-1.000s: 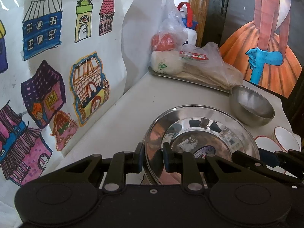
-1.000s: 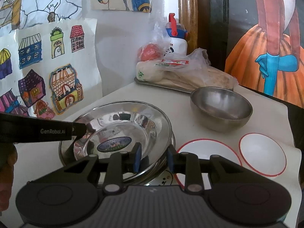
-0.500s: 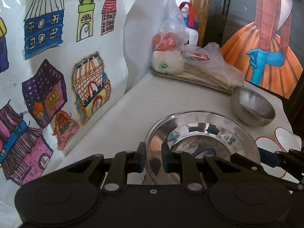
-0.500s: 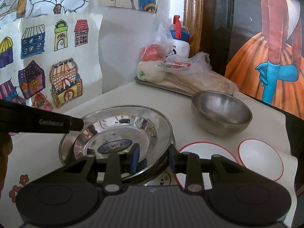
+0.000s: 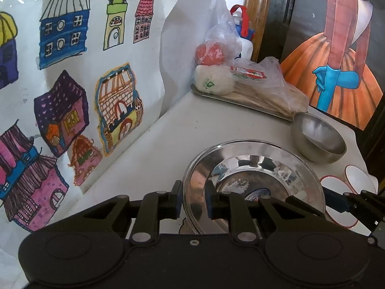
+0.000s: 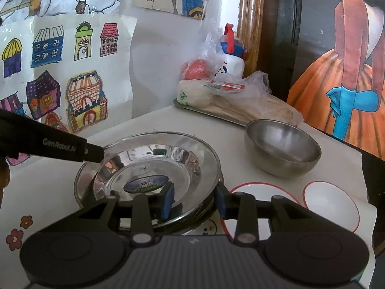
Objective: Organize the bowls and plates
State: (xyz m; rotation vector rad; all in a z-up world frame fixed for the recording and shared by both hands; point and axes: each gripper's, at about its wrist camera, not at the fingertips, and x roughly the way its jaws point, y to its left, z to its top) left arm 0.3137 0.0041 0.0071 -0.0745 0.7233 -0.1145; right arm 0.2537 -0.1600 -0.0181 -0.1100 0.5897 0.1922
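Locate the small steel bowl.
In the right wrist view the small steel bowl stands right of the steel plates, behind the two red-rimmed white dishes.

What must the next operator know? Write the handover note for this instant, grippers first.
Left gripper: jaws closed on the left rim of the steel plate.
Right gripper: jaws opening, the plate's near rim between them, pads off it.
Things: the steel plate lies on top of the steel stack on the table. The steel bowl stands apart, behind and to the right. Two white red-rimmed dishes lie flat on the right, unstacked.
Done: steel plate set on the stack.
Left: release the left grip, then likely sort the bowl and the white dishes.
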